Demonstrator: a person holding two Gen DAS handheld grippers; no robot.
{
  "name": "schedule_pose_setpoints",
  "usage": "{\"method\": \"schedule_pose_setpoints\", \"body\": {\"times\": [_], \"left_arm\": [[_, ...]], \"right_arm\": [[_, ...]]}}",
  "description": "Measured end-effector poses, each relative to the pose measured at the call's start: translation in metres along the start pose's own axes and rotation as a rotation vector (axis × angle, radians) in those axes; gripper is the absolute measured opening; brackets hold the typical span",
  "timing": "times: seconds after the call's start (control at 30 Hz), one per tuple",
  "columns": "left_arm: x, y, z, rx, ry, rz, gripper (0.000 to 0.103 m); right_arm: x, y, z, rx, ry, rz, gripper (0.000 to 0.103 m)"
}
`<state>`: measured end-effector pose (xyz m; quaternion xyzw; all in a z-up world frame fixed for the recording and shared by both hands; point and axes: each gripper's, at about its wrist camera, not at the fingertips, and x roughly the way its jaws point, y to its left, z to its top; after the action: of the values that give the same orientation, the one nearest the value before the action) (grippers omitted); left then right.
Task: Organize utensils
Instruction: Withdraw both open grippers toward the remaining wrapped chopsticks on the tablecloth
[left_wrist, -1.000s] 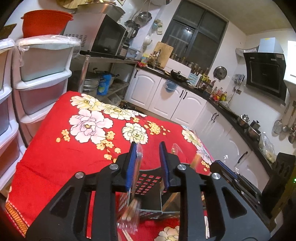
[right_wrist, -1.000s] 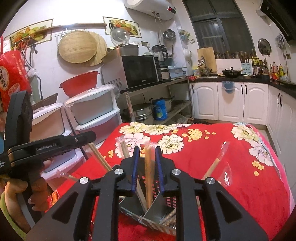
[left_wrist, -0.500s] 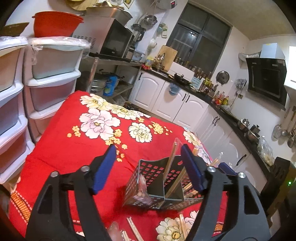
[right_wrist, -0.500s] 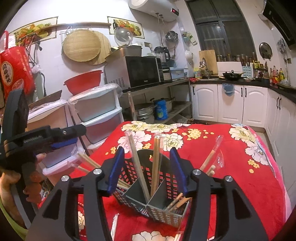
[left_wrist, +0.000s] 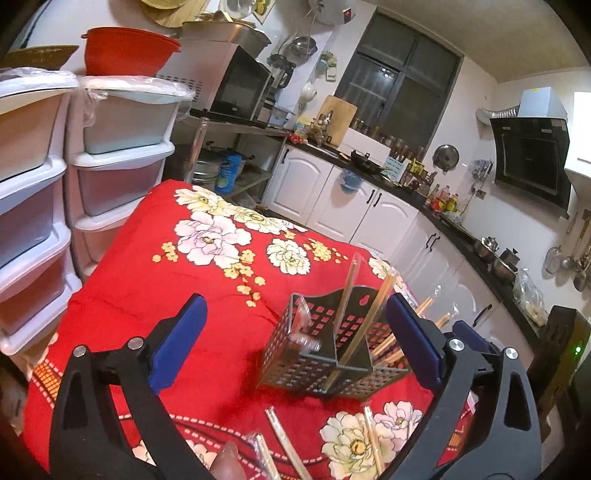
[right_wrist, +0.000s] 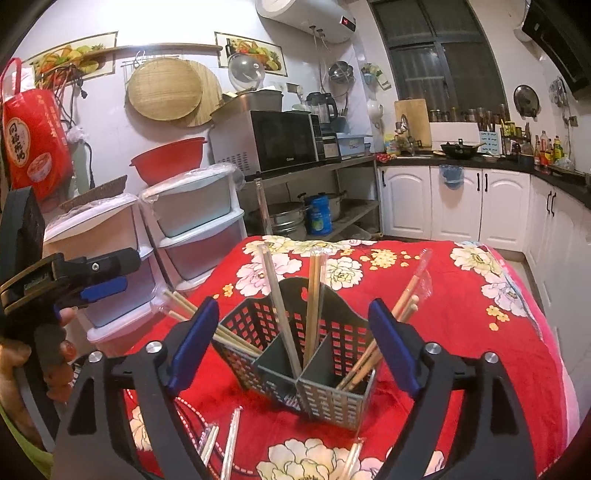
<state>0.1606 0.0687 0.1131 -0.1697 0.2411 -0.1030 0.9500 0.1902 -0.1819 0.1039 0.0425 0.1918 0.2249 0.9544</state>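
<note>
Utensil caddy (right_wrist: 295, 354), black, perforated, divided, standing on red floral tablecloth (right_wrist: 461, 314) with bare cloth behind; wrapped chopsticks (right_wrist: 314, 295) leaning inside, more lying loose in front; left gripper (left_wrist: 291, 350) spread wide, empty; right gripper (right_wrist: 295, 343) likewise, framing the caddy.
</note>
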Motion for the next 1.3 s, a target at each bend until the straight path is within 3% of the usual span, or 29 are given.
{"method": "schedule_pose_setpoints", "body": {"times": [0.73, 1.3], "left_arm": [[-0.010, 0.023, -0.064, -0.031, 0.114, 0.039, 0.091], [0.001, 0.029, -0.107, -0.034, 0.202, 0.054, 0.091]], "right_arm": [[-0.032, -0.009, -0.041, -0.002, 0.070, -0.043, 0.083], [-0.027, -0.008, -0.090, -0.011, 0.207, -0.029, 0.083]]}}
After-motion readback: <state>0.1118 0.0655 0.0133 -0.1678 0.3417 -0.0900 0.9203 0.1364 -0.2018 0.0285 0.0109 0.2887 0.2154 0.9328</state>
